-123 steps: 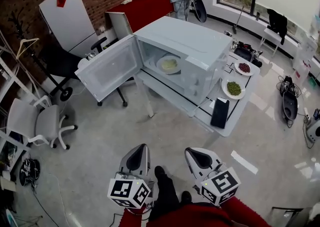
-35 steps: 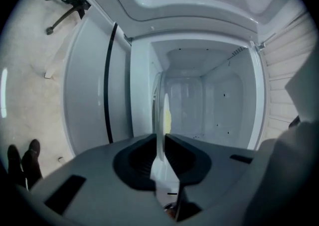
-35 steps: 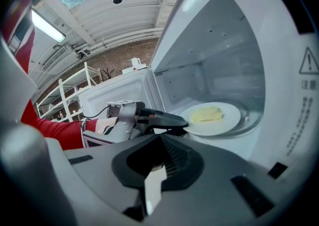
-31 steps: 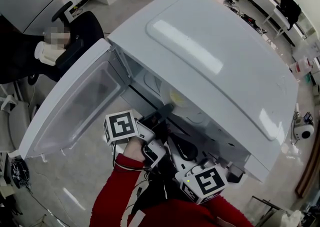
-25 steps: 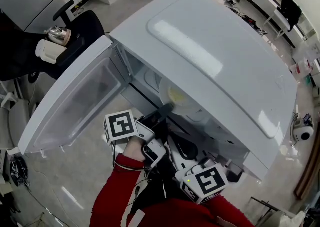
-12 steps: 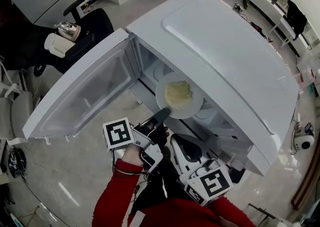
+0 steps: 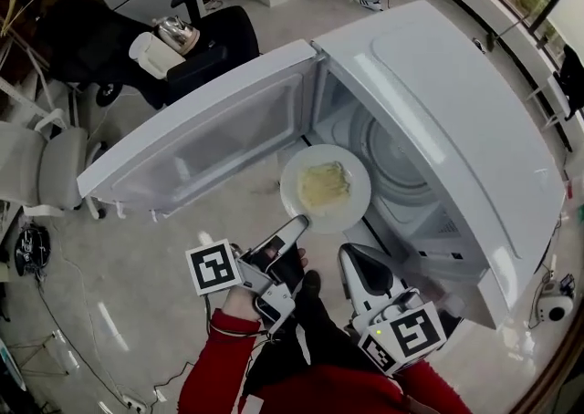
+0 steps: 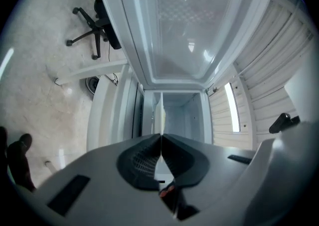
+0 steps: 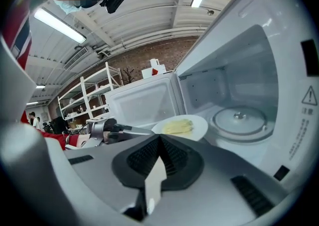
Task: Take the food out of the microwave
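The white microwave [image 7: 474, 120] stands open, its door [image 7: 210, 134] swung out to the left. A white plate [image 7: 325, 189] with a pale yellow food heap hangs in the air just outside the cavity mouth. My left gripper [image 7: 299, 222] is shut on the plate's near rim; in the left gripper view the plate [image 8: 159, 116] shows edge-on between the jaws of that gripper [image 8: 161, 135]. My right gripper [image 7: 356, 260] is shut and empty, low and to the right of the plate. The right gripper view shows the plate [image 9: 182, 126], the bare glass turntable [image 9: 240, 119] and the right gripper [image 9: 159, 139].
A black office chair [image 7: 214, 38] carrying a kettle and a white jug stands beyond the door. A white chair [image 7: 46, 166] is at the left. The open door spans the room left of the plate. Cables lie on the floor at the lower left.
My left gripper has drawn the plate of food out of the cavity toward me. The turntable now lies bare. The right gripper has stayed shut low beside it.
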A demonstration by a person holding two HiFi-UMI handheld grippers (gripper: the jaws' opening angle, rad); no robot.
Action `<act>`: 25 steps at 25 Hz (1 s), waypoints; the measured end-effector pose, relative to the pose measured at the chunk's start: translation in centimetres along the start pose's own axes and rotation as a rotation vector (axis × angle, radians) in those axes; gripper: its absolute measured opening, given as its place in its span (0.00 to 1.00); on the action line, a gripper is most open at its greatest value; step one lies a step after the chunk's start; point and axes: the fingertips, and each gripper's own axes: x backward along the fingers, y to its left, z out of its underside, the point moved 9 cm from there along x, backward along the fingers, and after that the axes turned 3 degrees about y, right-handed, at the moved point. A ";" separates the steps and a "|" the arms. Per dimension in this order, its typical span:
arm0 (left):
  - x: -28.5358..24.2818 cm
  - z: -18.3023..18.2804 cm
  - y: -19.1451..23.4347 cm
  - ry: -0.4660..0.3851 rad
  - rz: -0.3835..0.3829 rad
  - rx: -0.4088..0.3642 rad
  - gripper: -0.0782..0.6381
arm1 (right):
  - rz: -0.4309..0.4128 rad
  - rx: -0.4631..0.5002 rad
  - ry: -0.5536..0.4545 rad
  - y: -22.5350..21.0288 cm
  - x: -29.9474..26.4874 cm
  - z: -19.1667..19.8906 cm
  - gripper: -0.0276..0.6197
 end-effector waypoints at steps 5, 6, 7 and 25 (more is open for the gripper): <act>3.1 0.3 -0.1 -0.118 0.015 0.006 0.13 | -0.072 0.037 0.016 0.3 -0.9 -0.4 0.06; 3.7 0.3 0.0 -0.139 0.017 0.007 0.13 | -0.086 0.043 0.020 0.3 -1.1 -0.3 0.06; 4.2 0.4 0.2 -0.158 0.019 0.010 0.13 | -0.099 0.047 0.024 0.4 -1.4 -0.2 0.06; 16.9 1.1 0.2 -0.445 0.028 0.001 0.13 | -0.320 0.155 0.082 8.0 -5.6 0.6 0.06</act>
